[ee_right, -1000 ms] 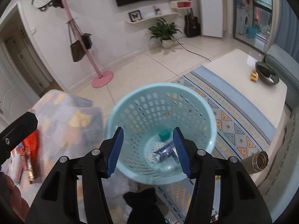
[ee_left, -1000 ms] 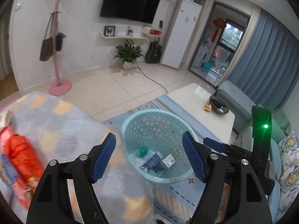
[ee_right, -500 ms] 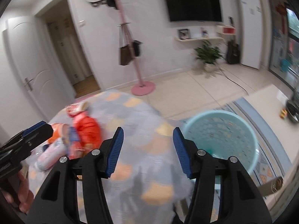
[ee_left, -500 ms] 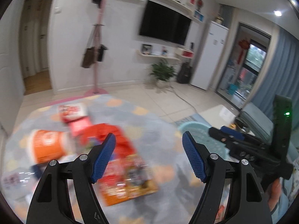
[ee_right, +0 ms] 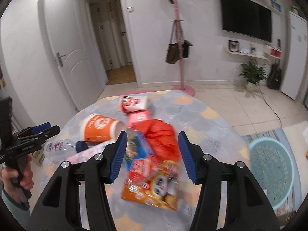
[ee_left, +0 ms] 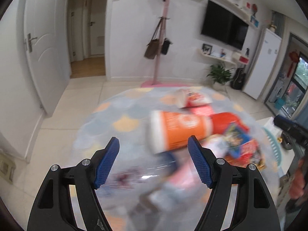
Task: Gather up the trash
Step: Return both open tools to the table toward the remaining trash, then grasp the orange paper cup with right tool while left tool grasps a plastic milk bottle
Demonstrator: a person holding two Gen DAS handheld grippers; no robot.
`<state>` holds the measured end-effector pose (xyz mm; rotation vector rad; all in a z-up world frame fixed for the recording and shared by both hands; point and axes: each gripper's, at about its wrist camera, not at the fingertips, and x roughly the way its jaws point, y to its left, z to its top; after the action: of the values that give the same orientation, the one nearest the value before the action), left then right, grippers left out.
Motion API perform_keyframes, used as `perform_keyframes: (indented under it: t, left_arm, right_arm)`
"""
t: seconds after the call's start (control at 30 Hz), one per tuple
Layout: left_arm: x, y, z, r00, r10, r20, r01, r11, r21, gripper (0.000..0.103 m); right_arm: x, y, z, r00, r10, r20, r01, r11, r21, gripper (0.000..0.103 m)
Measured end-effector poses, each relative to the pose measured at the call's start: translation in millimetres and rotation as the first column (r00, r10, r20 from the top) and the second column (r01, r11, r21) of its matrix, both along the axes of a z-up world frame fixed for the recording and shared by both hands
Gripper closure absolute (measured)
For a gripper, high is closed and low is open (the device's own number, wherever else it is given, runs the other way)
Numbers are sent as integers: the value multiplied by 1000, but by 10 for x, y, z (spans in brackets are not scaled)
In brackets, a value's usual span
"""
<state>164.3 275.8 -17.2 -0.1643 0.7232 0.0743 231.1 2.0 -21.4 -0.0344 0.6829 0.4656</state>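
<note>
Trash lies on a round table with a grey patterned cloth [ee_right: 202, 119]: an orange paper cup [ee_right: 100, 128] on its side, a clear plastic bottle [ee_right: 59, 147], a red bag [ee_right: 163, 136], an orange snack packet [ee_right: 152, 182], a blue packet [ee_right: 136, 148] and a red-white cup [ee_right: 133, 103]. My right gripper [ee_right: 153, 154] is open and empty above the packets. My left gripper [ee_left: 154, 161] is open and empty, with the orange cup [ee_left: 179, 132] blurred just beyond its right finger. The light blue perforated basket [ee_right: 271, 173] stands on the floor to the right of the table.
A pink coat stand [ee_right: 181, 57] with bags stands behind the table. A white door [ee_right: 65, 57] and a hallway are at the back left. A potted plant [ee_right: 252, 75], a guitar and a wall TV [ee_right: 246, 13] are at the right. The left gripper shows at the left edge of the right wrist view [ee_right: 32, 138].
Both grippers have swung left from over the basket to over the table's trash. Both stay open and empty.
</note>
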Motion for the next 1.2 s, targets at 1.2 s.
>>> perform_keyframes:
  t: [1.2]
  left_arm:
    - [13, 12, -752, 949, -118, -293, 139, 989, 54, 30]
  right_arm:
    - [512, 1898, -578, 900, 383, -206, -429, 864, -266, 19]
